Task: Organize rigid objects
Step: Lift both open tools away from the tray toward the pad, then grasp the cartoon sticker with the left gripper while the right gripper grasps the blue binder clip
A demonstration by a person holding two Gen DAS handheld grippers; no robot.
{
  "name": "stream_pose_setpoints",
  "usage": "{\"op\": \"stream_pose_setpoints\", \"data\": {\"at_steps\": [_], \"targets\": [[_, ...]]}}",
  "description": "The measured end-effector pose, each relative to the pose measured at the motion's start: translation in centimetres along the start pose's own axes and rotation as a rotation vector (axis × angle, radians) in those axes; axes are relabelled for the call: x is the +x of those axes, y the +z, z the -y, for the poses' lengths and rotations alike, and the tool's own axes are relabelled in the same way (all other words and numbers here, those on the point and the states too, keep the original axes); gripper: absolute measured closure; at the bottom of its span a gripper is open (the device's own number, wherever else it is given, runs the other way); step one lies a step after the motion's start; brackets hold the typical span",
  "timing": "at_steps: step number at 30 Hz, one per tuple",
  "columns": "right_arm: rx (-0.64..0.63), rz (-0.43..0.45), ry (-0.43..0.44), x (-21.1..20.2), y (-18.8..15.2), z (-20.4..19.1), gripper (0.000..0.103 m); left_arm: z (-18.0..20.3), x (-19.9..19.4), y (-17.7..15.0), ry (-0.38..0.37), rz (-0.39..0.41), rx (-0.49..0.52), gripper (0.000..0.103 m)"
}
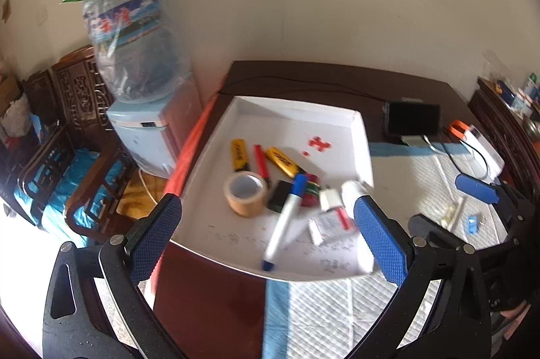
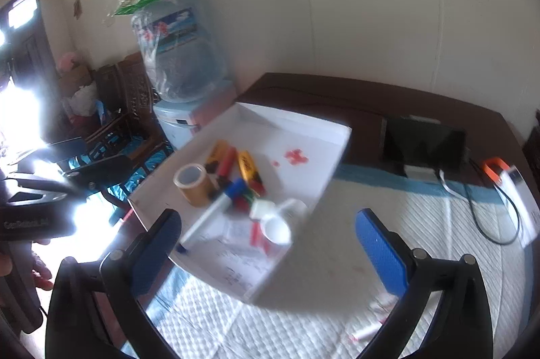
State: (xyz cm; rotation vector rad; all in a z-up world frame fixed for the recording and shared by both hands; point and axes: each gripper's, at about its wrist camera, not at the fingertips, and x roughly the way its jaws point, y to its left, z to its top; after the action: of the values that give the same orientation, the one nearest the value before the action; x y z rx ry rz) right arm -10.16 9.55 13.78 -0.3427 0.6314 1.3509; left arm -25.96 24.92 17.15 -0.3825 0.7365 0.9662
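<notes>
Jaws of left gripper (image 1: 266, 234) and right gripper (image 2: 270, 244) spread wide, empty. Hovered above white tray (image 1: 297, 112) on worktop (image 1: 337, 78); inside tray lay tape roll (image 1: 245, 193), marker (image 1: 285, 220), two yellow highlighters (image 1: 239, 154).

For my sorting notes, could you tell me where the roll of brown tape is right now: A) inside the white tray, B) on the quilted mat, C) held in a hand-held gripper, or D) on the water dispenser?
A: the roll of brown tape stands inside the white tray, beside the yellow highlighters.
</notes>
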Motion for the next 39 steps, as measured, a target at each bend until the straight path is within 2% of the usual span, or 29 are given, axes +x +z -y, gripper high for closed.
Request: {"op": "stream_pose_setpoints", "data": {"at_steps": [4, 10, 15, 18, 20, 22, 24, 28, 31, 34, 36, 38, 39], "targets": [[0.057, -0.013, -0.048, -1.2, -1.5, 3.7, 0.000, 3.3, 0.6, -0.4, -0.045, -0.029, 0.037, 0.000], [0.179, -0.044, -0.202, -3.1, -5.2, 13.0, 0.000, 9.6, 2.6, -1.2, -0.147, -0.096, 0.121, 0.000], [0.161, -0.126, -0.240, -3.7, -9.0, 18.4, 0.000, 14.8, 6.2, -2.8, -0.214, -0.209, 0.234, 0.000], [0.119, -0.165, -0.210, -3.9, -11.0, 19.5, 0.001, 17.0, 8.1, -3.8, -0.240, -0.260, 0.284, 0.000], [0.103, -0.181, -0.190, -3.7, -11.7, 19.8, 0.010, 17.9, 9.2, -3.9, -0.262, -0.283, 0.291, 0.000], [0.086, -0.201, -0.182, -3.4, -12.1, 20.1, 0.025, 18.6, 10.3, -3.9, -0.278, -0.309, 0.296, 0.004], [0.077, -0.215, -0.154, -2.9, -12.0, 20.1, 0.029, 19.2, 10.9, -4.0, -0.295, -0.328, 0.316, 0.014], [0.034, -0.234, -0.112, -1.6, -11.8, 19.7, 0.032, 20.6, 12.0, -4.4, -0.314, -0.352, 0.379, 0.024], [0.019, -0.253, -0.106, -0.4, -11.9, 19.6, 0.039, 21.2, 13.0, -4.5, -0.312, -0.371, 0.390, 0.033], [-0.028, -0.255, -0.117, 0.2, -11.8, 19.0, 0.039, 21.3, 13.5, -4.2, -0.326, -0.377, 0.394, 0.037], [-0.057, -0.259, -0.126, 0.4, -11.7, 18.7, 0.039, 21.4, 13.6, -4.0, -0.325, -0.374, 0.403, 0.046], [-0.077, -0.260, -0.129, 0.6, -11.7, 18.5, 0.047, 21.5, 13.6, -3.9, -0.333, -0.363, 0.404, 0.053], [-0.079, -0.260, -0.129, 0.6, -11.6, 18.5, 0.055, 21.6, 13.5, -4.0, -0.341, -0.367, 0.407, 0.053]]}}
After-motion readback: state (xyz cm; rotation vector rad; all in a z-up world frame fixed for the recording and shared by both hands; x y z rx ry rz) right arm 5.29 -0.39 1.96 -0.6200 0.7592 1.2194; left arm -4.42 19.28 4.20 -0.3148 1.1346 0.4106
